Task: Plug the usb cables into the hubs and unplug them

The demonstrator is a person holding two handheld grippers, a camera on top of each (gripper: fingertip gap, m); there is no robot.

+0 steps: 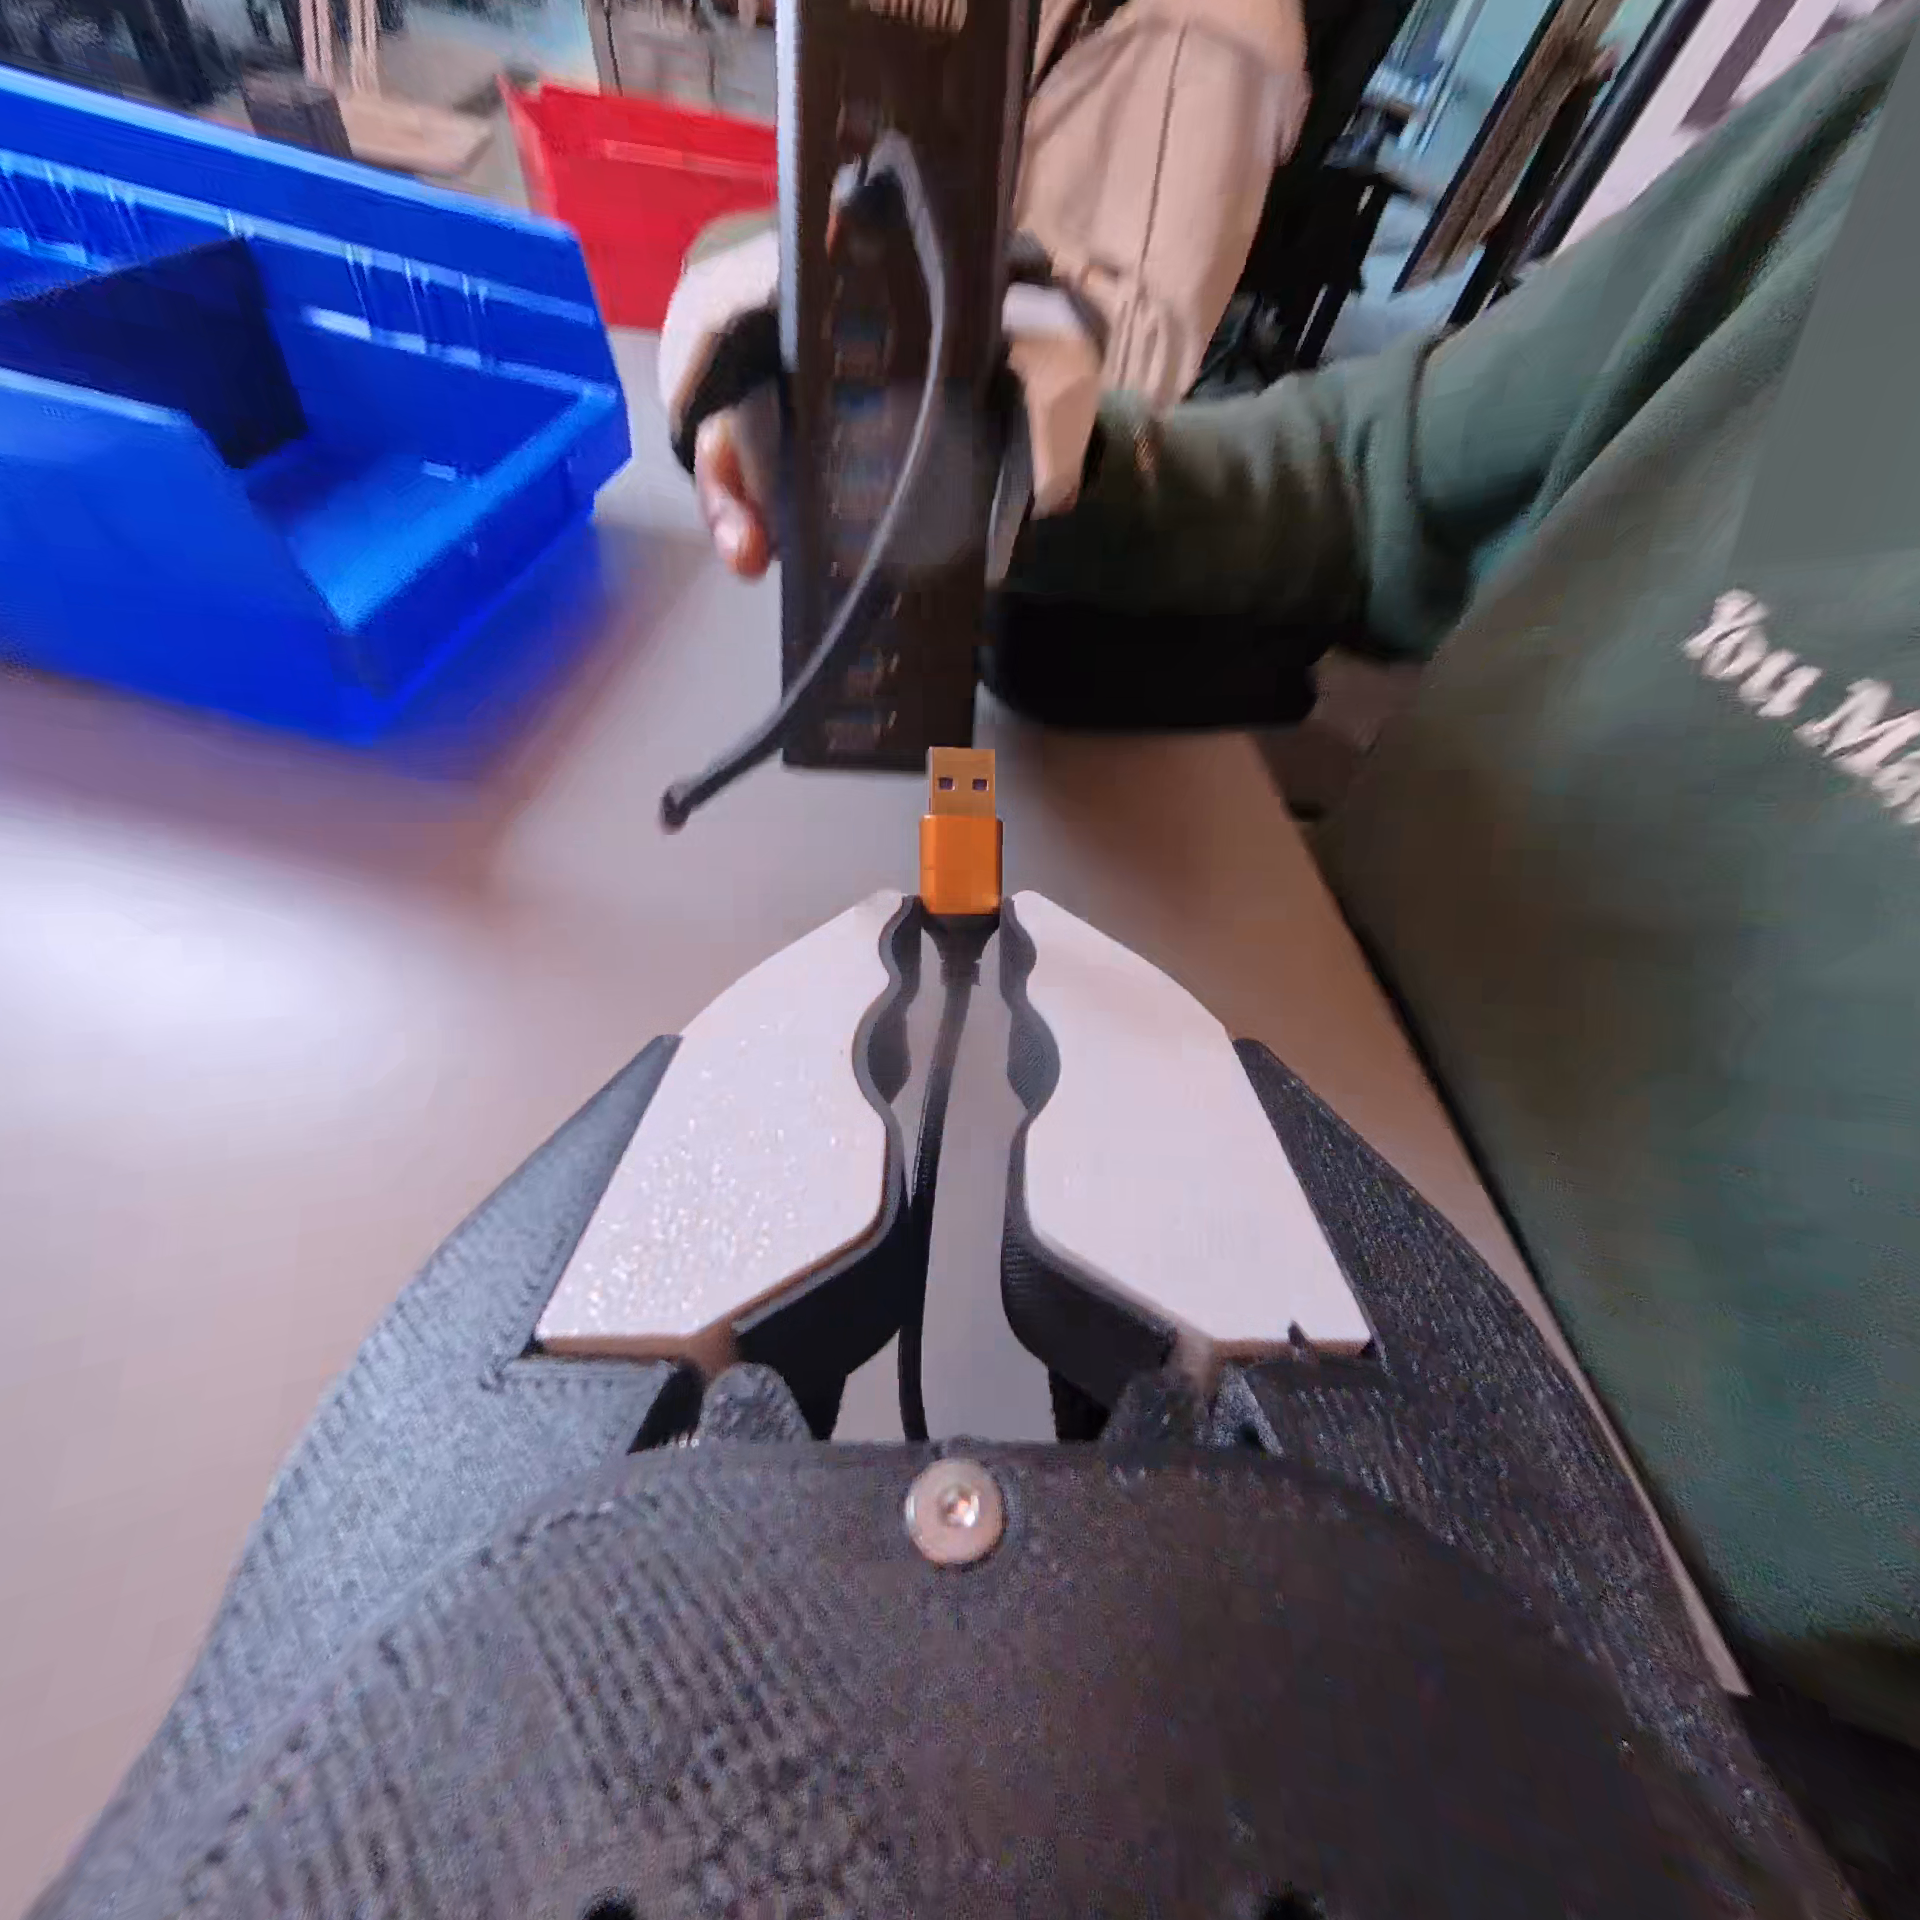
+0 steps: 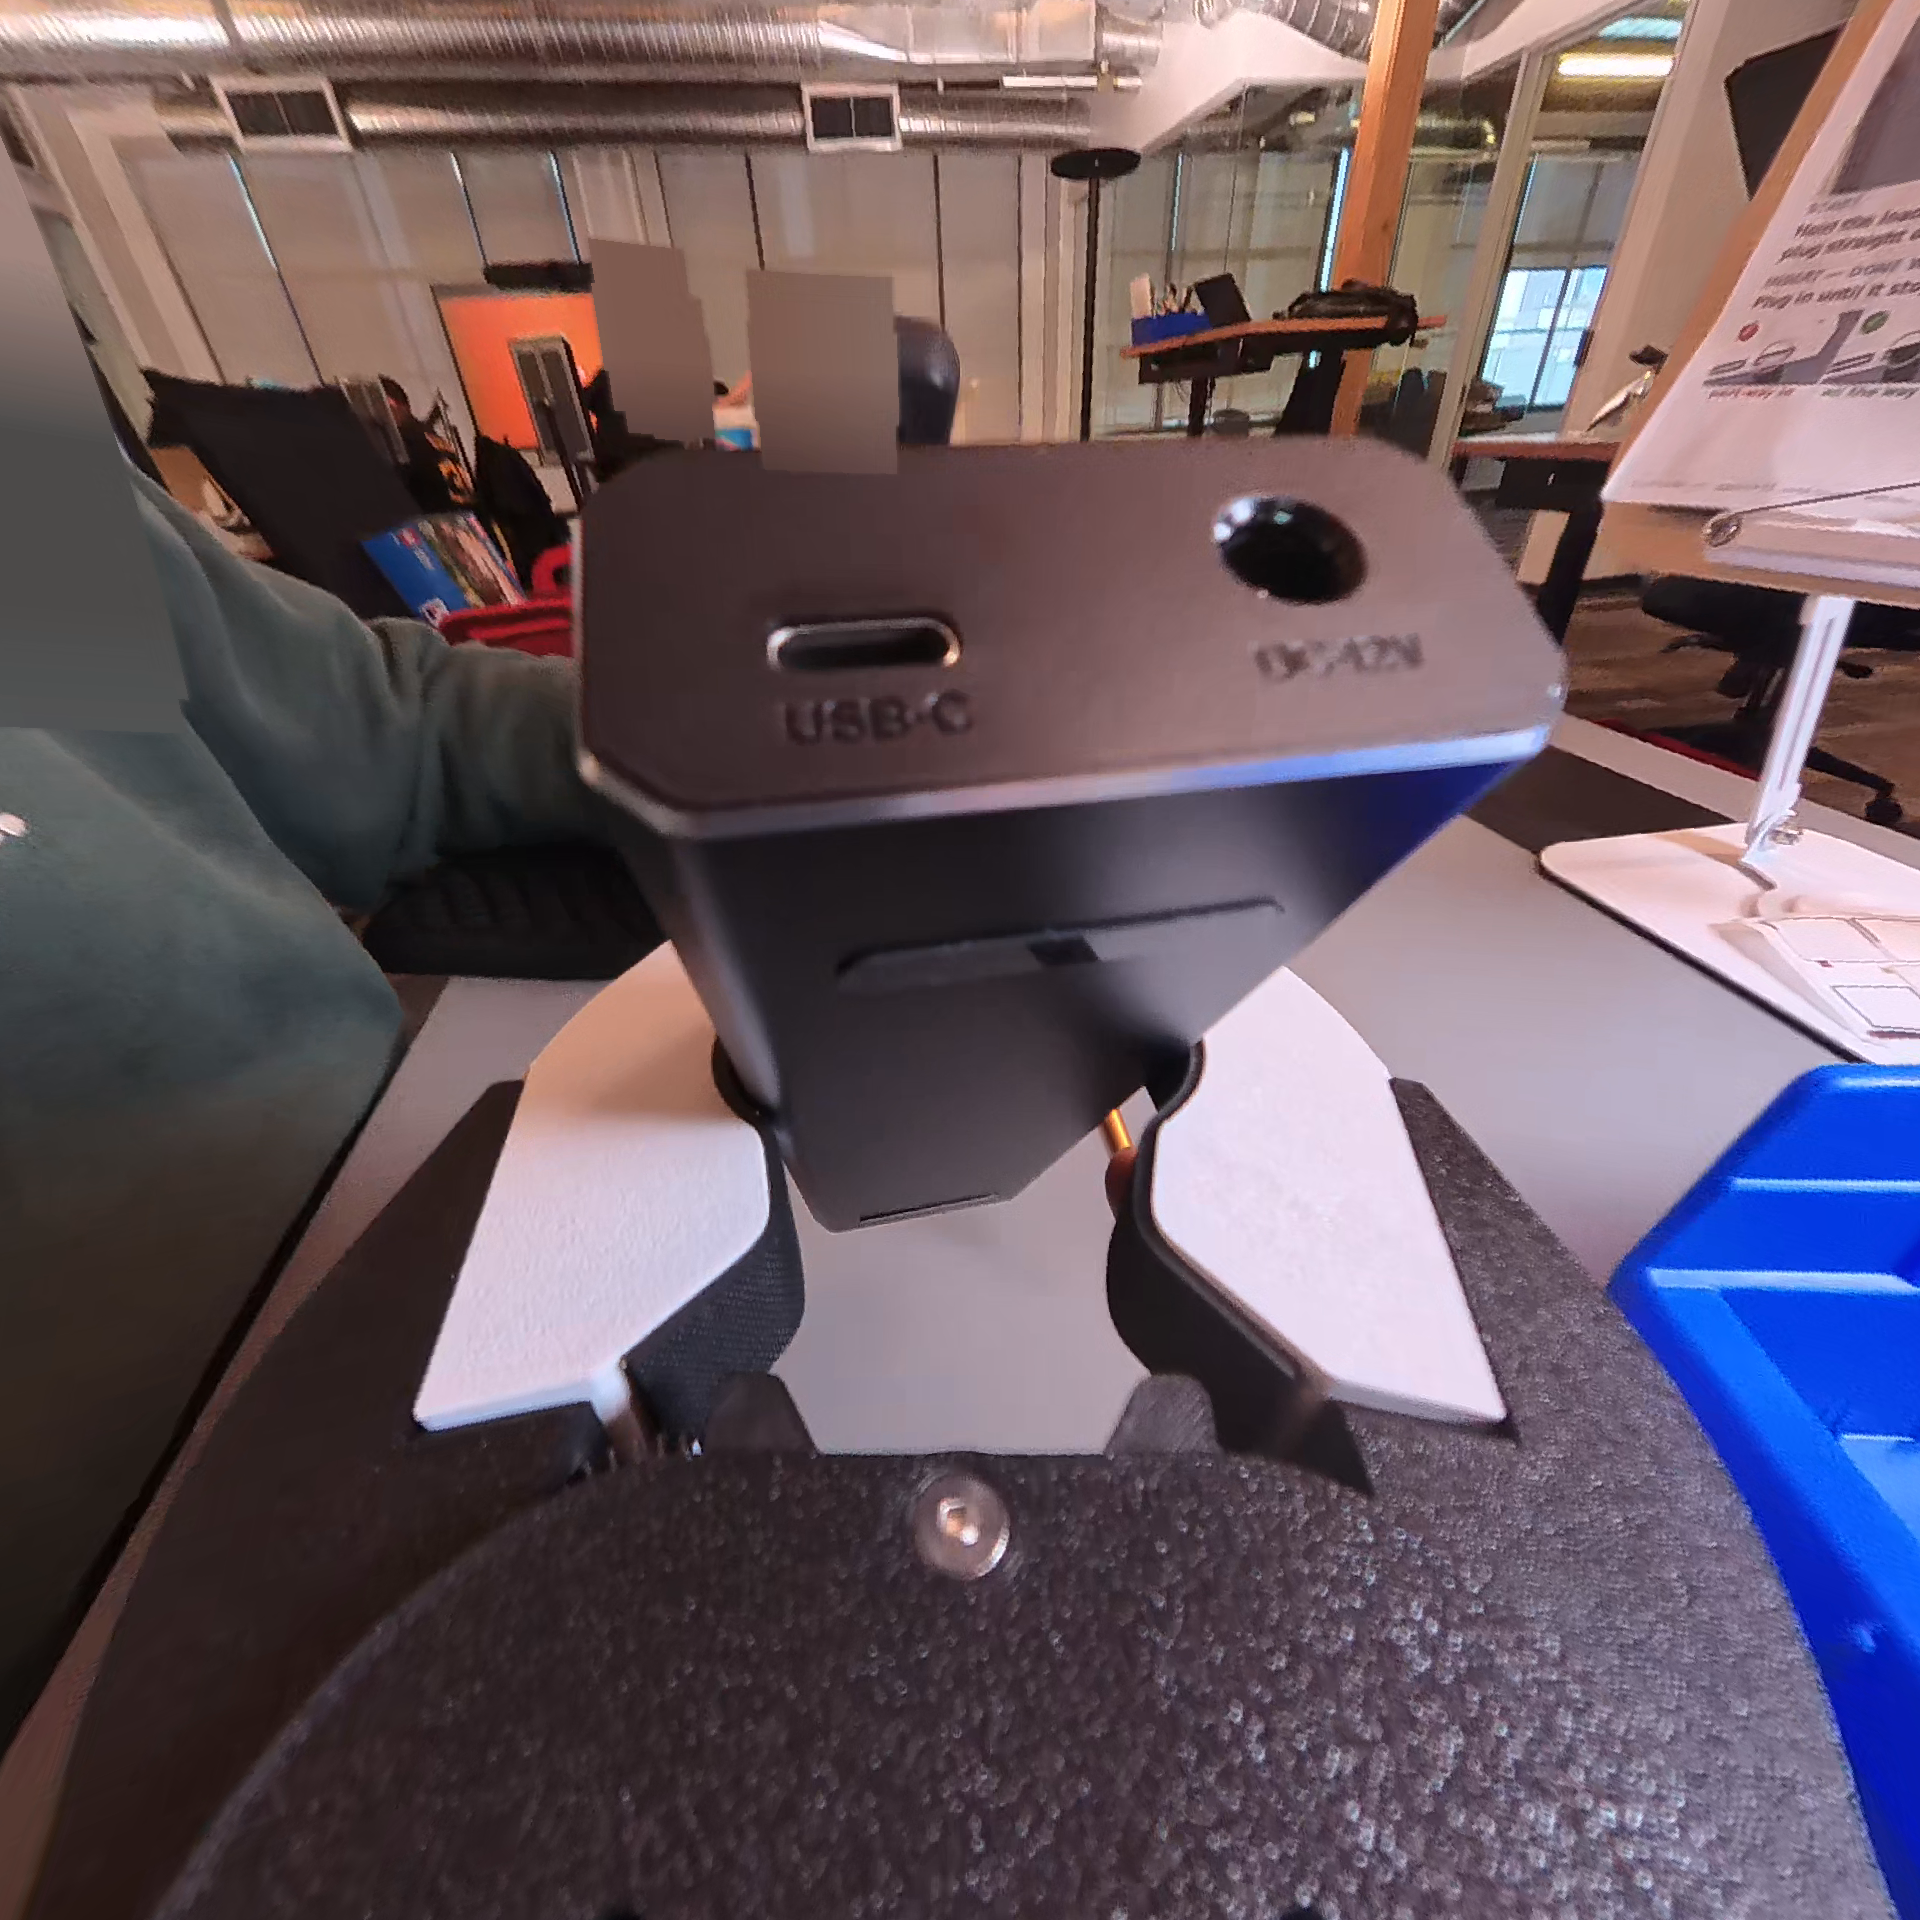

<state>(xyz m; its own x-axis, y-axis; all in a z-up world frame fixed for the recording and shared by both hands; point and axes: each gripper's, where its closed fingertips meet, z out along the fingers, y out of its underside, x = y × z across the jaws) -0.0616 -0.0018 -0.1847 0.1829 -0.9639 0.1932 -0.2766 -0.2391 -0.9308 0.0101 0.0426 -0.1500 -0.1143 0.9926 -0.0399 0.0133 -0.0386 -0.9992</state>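
Orange plug [image 1: 961,847] of the cable sits clamped in your left gripper [image 1: 961,914], just below the black hub [image 1: 883,416]; your right gripper [image 2: 961,1122] grips that hub above the worktop [image 1: 312,1039].

An open office with exposed ceiling ducts [image 2: 623,42], a wooden post [image 2: 1382,187], windows [image 2: 1548,322] and desks [image 2: 1247,338].

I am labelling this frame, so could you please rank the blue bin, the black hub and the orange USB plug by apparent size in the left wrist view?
1. blue bin, largest.
2. black hub, a long bar.
3. orange USB plug, smallest, although nearest the camera.
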